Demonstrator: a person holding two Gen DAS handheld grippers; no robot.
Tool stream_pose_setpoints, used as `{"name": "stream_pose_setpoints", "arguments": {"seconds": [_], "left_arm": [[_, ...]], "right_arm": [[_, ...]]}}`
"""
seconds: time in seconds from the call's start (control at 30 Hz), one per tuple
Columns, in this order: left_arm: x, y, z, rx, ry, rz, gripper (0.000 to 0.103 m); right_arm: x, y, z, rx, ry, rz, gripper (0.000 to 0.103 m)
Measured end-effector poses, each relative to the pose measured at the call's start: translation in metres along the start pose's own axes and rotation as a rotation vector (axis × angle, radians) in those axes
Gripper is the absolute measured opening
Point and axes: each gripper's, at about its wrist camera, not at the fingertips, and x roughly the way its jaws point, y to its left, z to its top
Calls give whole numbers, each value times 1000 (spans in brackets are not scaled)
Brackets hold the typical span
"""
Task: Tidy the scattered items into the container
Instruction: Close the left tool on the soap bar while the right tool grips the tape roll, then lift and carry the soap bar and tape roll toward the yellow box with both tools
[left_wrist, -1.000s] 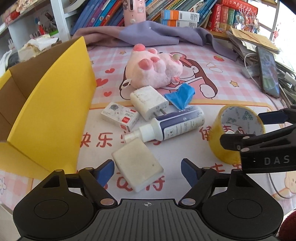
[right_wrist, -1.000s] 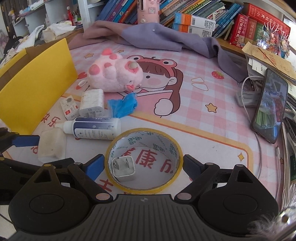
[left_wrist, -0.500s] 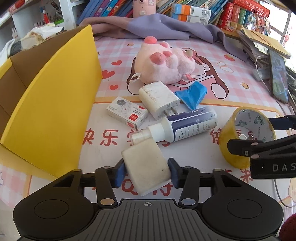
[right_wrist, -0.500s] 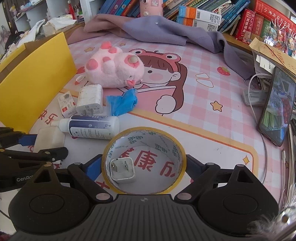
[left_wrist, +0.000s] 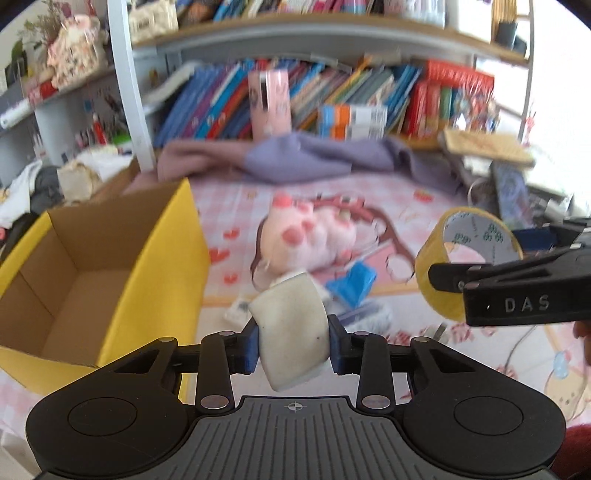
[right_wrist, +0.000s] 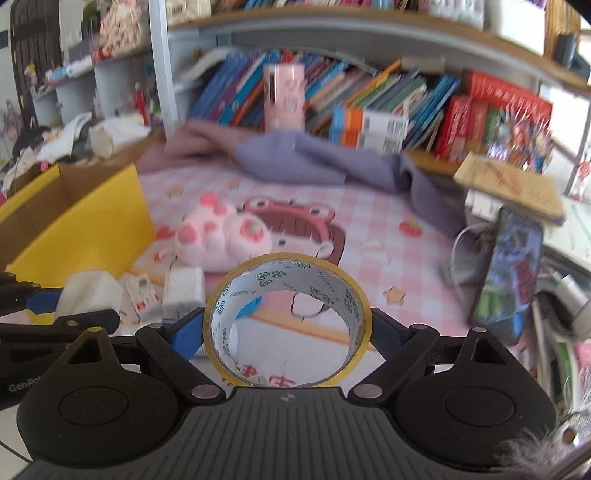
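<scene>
From the left wrist camera, the left gripper (left_wrist: 291, 345) has its jaws closed most of the way onto an off-white, rounded rectangular block (left_wrist: 290, 334), with a blue pad pressing on each side of it. The block stands tilted between the jaws and is lifted clear of the pink patterned table mat (left_wrist: 236, 206). Ahead and to the left of the jaws sits the open cardboard box with yellow outer walls (left_wrist: 159, 273), its brown inside showing. Straight ahead beyond the block lies a pink plush toy (left_wrist: 306, 236), and just right of the jaw tips a crumpled blue wrapper (left_wrist: 352, 282). Far to the right, the right gripper (left_wrist: 476, 260) enters from the edge, holding a roll of yellow-edged packing tape (left_wrist: 439, 273) in the air. The picture is blurred, so smaller things beneath the block cannot be told apart.

From the right wrist camera, the right gripper (right_wrist: 286, 328) has its jaws held wide, one blue pad pressing each outer side of the tape roll (right_wrist: 286, 321), whose open ring faces the lens. To the left of the jaws, the left gripper (right_wrist: 55, 306) holds the off-white block (right_wrist: 90, 293). Ahead and left are the plush toy (right_wrist: 221, 236) and the yellow box (right_wrist: 92, 221). Just beyond the left jaw lie a white charger block (right_wrist: 183, 291) and a small white carton with red print (right_wrist: 142, 295).
</scene>
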Motion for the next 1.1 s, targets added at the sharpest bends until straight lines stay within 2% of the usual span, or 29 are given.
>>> {"name": "stream_pose_setpoints", "arguments": {"seconds": [0.2,0.6,0.87,1.1], "left_arm": [[-17,0,3,18,-66,-42,33],[-73,5,-23,146,-203,-139,31],[-112,46,-61,135,-218,-161,30],[-143,101,-95,55,-185,-155,30]], "right_arm": [[-21,8,-5,-5,-29,-14,90],[-64,50,-22,5,-78,-86,90],[-95,105,-45,8,-88,-109,90],[-118,173,-72,-18,-58,-93,90]]}}
